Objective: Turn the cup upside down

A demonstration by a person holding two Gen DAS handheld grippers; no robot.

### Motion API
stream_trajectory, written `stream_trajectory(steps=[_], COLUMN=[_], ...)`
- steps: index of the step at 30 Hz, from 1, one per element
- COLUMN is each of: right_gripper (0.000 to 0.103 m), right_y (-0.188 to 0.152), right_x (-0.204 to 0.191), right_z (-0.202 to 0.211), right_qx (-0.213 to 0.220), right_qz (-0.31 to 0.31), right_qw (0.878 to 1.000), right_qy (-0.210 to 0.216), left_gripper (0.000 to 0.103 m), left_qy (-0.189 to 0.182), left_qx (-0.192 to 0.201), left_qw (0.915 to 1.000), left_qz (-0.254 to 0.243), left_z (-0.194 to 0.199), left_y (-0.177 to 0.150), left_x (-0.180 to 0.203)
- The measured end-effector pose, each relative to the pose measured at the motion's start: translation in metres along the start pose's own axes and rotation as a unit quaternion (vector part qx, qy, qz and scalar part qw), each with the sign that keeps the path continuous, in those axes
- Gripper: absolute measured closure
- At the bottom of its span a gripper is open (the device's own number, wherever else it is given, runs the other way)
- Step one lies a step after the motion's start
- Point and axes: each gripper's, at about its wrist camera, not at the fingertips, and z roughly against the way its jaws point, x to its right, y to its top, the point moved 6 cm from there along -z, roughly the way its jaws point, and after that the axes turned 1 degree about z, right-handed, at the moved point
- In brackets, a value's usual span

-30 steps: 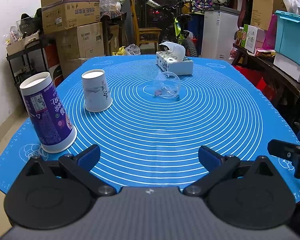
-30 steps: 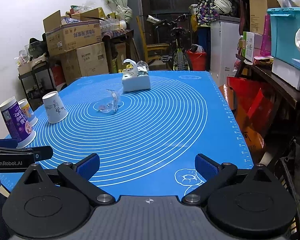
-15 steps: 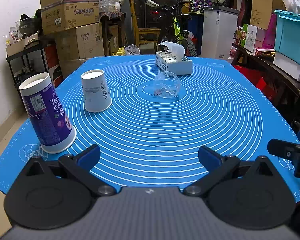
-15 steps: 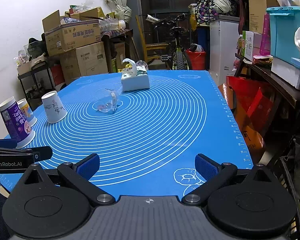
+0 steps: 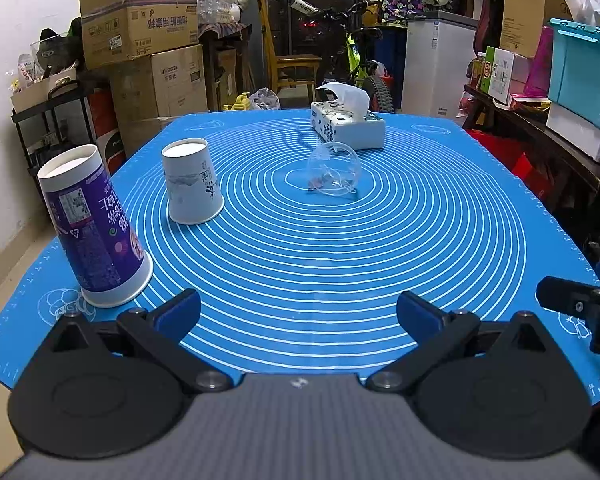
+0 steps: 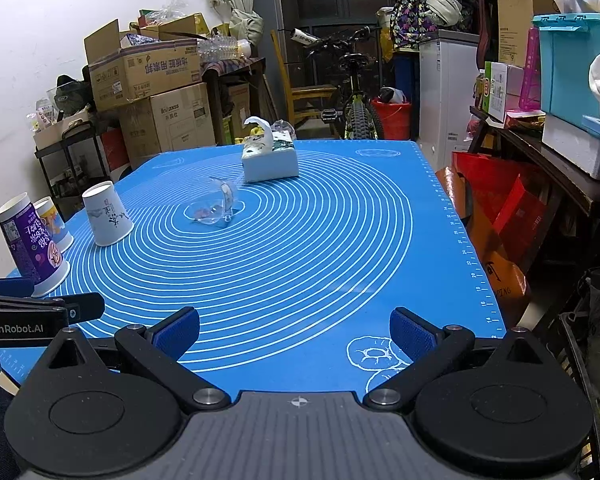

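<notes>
Clear cup: a transparent plastic cup (image 5: 334,168) lies on its side at the centre of the ringed blue mat (image 5: 380,248), with small reddish bits inside against its lower wall; it is just in front of the tissue box, apart from it.
White cup: a paper cup (image 5: 192,182) with an ink-style print stands mouth down, left of the clear cup and well apart from it.
Purple cup: a taller paper cup (image 5: 94,228) stands mouth down near the mat's left front corner, its printed characters and recycling mark upside down (too distorted to read).
Fourth cup: only the right wrist view shows a smaller orange-and-blue cup (image 6: 54,220), mouth down, just behind the purple one.
Tissue box: white with a blue pattern (image 5: 346,126), a tissue sticking up from its slot.
Writing: "GenRobot.AI" shows on the left gripper's side in the right wrist view; a cardboard box (image 5: 140,32) in the stack behind carries large upside-down Chinese characters.
Left gripper: (image 5: 299,314) jaws spread wide, nothing between the blue pads, over the mat's near edge.
Right gripper: (image 6: 295,332) likewise spread and holding nothing, over the near right part of the mat.
Views: the left wrist view catches the right gripper's finger at its right edge; the right wrist view alone shows the floor clutter right of the table.
</notes>
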Motion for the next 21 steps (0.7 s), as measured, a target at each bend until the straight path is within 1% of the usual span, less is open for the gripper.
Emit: stream_trajectory(steps=[21], right_gripper=[0.002], right_y=[-0.0001], right_x=[0.0002], right_z=[-0.0007], right_qx=[0.000], right_qz=[0.000], right_qw=[1.000], right_qy=[0.000], left_gripper=[0.000], left_qy=[0.002], left_qx=[0.000], left_qw=[1.0000], left_qz=[-0.001], left_z=[-0.0014], left_y=[0.0006], left_x=[-0.0002])
